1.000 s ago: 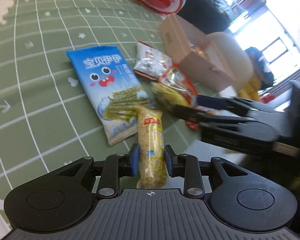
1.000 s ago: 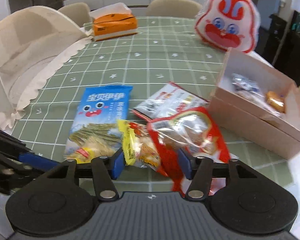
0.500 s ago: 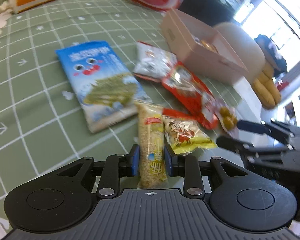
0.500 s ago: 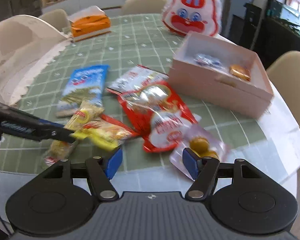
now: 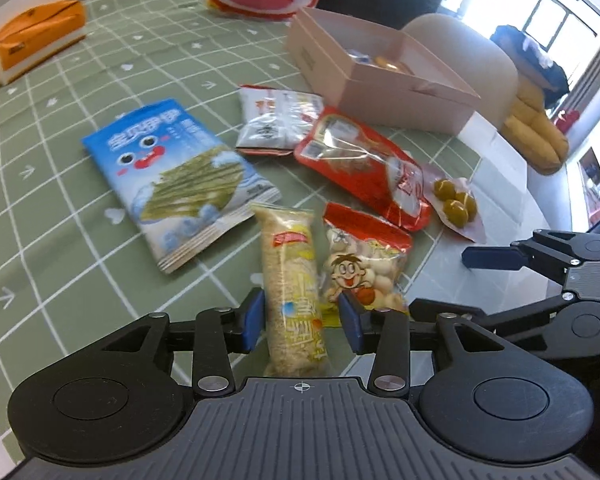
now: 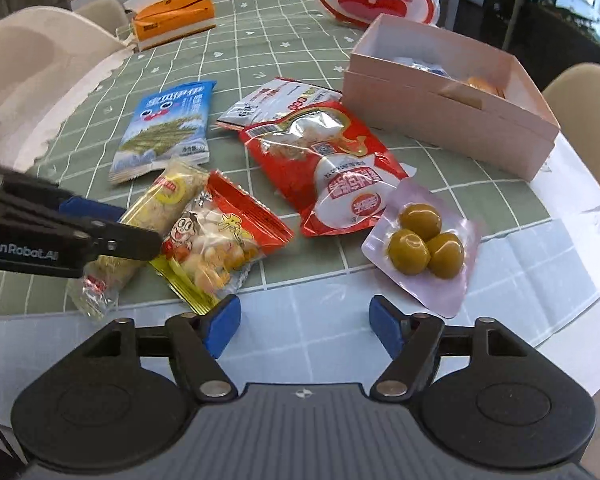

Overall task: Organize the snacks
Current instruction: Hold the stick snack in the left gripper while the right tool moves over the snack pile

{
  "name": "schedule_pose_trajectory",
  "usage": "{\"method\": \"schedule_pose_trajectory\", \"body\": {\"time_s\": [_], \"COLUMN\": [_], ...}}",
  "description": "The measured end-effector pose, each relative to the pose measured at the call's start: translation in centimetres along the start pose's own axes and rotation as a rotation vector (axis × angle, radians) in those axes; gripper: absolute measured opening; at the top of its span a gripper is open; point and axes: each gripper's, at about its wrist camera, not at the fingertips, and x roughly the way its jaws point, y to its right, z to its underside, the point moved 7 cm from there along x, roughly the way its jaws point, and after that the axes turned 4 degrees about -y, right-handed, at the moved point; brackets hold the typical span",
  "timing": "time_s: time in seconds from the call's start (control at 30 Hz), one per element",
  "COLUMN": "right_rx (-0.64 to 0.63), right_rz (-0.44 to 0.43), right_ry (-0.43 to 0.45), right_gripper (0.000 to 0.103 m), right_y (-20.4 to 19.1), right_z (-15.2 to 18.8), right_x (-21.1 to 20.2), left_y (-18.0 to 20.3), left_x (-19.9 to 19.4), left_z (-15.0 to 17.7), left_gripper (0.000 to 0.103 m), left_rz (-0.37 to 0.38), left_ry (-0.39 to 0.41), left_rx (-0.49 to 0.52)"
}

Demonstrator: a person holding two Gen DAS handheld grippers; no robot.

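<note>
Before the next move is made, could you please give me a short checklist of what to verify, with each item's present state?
1. Left gripper open around the long yellow snack pack: ok, there is a gap at each pad.
2. Long yellow snack pack lying on the table, not lifted: ok.
3. Right gripper open and holding nothing: ok.
4. Cartoon-boy snack bag apart from the long pack: not ok, their edges meet.
5. Pink box open, with room left: ok, a few items inside.
6. Olive pouch clear of the right gripper: ok.
</note>
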Motion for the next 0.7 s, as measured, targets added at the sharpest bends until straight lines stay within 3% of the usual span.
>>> {"method": "schedule_pose_trajectory", "body": {"time_s": [0.1, 0.23, 0.43, 0.53, 0.7], "right_rx": [0.009, 0.016, 0.011, 0.018, -0.085], "right_rz": [0.0, -0.005, -0.004, -0.055, -0.063], "right_ry": [0.008, -0.014, -0.045, -0.038, 0.0], "right_gripper": [0.081, 0.103, 0.103, 0.095, 0.095], "right_y": [0.1, -0.1, -0.3, -0.7, -2.9], "right_z": [0.3, 0.8, 0.6, 0.4, 0.2], "right_x": [0.1, 0.7, 0.7, 0.0, -1.0], "left_y": [0.0, -0.3, -0.7, -1.0, -1.4], "left_x": [0.3, 0.3, 0.1, -0.1, -0.5], "left_z": [-0.3, -0.4, -0.2, 0.0, 0.6], "left_gripper": [0.045, 0.045, 0.036, 0.035, 0.035], "left_rz": [-0.005, 0.006, 0.001, 0.002, -0.001], "left_ry": [0.004, 0.013, 0.023, 0.022, 0.024], "left_rx": [-0.012, -0.037, -0.052, -0.066, -0.075]}}
